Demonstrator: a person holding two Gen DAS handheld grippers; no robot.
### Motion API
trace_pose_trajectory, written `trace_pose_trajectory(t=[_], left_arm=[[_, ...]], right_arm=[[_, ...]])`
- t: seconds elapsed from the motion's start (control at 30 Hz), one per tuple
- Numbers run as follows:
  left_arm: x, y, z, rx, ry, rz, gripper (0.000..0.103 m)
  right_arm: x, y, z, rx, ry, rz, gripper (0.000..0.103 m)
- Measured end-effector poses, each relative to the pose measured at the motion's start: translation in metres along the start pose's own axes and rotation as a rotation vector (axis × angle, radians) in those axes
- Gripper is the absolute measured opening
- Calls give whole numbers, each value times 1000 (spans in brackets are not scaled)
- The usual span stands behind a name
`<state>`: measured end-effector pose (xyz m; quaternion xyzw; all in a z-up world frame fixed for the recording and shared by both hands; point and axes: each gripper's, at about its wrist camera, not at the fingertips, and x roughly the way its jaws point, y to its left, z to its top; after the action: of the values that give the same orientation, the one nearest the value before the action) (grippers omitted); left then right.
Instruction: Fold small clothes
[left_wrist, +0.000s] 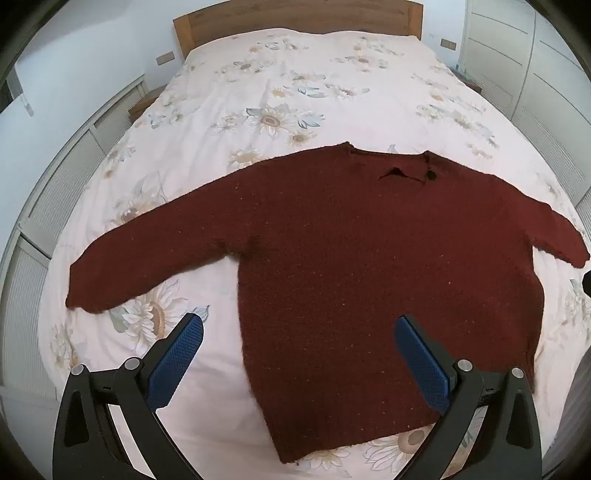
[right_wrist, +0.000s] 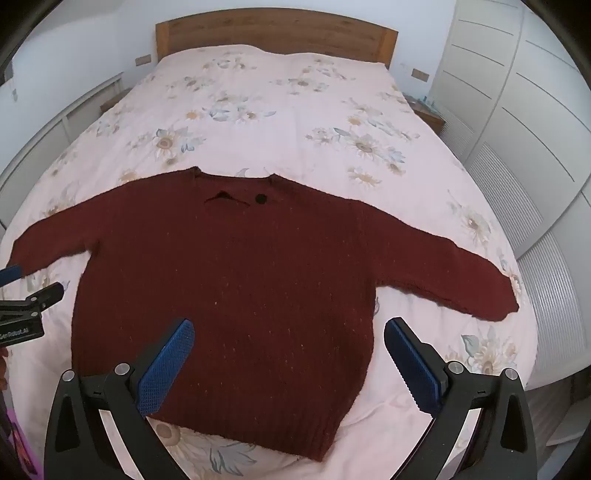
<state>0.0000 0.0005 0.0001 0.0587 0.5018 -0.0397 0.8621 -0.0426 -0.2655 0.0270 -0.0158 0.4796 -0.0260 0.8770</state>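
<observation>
Flat on bed (left_wrist: 221, 92): maroon sweater (left_wrist: 351, 258)

1 maroon sweater (right_wrist: 229, 280), 2 sleeves, 1 dark button (right_wrist: 261, 198) at its neckline. Under sweater: 1 bed (right_wrist: 295, 122), 1 floral duvet. 1 wooden headboard (right_wrist: 277, 35) beyond sweater. 2 grippers: left gripper (left_wrist: 299, 332), right gripper (right_wrist: 290, 332), jaws apart.

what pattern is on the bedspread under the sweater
Pale pink bedspread printed with daisy-like flowers and grey-blue leaves, clearest in the right wrist view.
</observation>
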Motion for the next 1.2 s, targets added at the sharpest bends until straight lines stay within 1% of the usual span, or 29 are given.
trace_pose_trajectory(t=[0.1, 0.17, 0.23, 0.3, 0.33, 0.5, 0.53, 0.63, 0.73, 0.9, 1.2], left_arm=[[-2, 3, -1, -14, -4, -29, 102], [-6, 7, -2, -10, -7, -23, 102], [0, -3, 0, 13, 8, 16, 102], [2, 1, -2, 6, 5, 0, 102], [3, -1, 1, 13, 15, 3, 102], [3, -8, 0, 40, 11, 21, 102], [3, -7, 0, 41, 11, 21, 102], [4, -7, -1, 39, 17, 12, 102], [5, -8, -1, 43, 21, 18, 102], [8, -8, -2, 47, 35, 14, 102], [8, -5, -4, 47, 36, 15, 102]], right_arm=[[0, 0, 0, 0, -2, -2, 103], [0, 0, 0, 2, -4, -3, 103], [-1, 0, 0, -1, -3, -4, 103], [-1, 1, 0, -3, -2, -5, 103], [-1, 1, 0, -4, -3, -6, 103], [2, 3, -6, -3, -2, -20, 103], [1, 2, -2, -9, 1, -22, 103], [1, -1, -1, -12, 5, -26, 103], [2, -2, 1, -14, 9, -27, 103], [5, -1, -1, -14, 19, -37, 103], [8, 1, -3, -20, 26, -34, 103]])
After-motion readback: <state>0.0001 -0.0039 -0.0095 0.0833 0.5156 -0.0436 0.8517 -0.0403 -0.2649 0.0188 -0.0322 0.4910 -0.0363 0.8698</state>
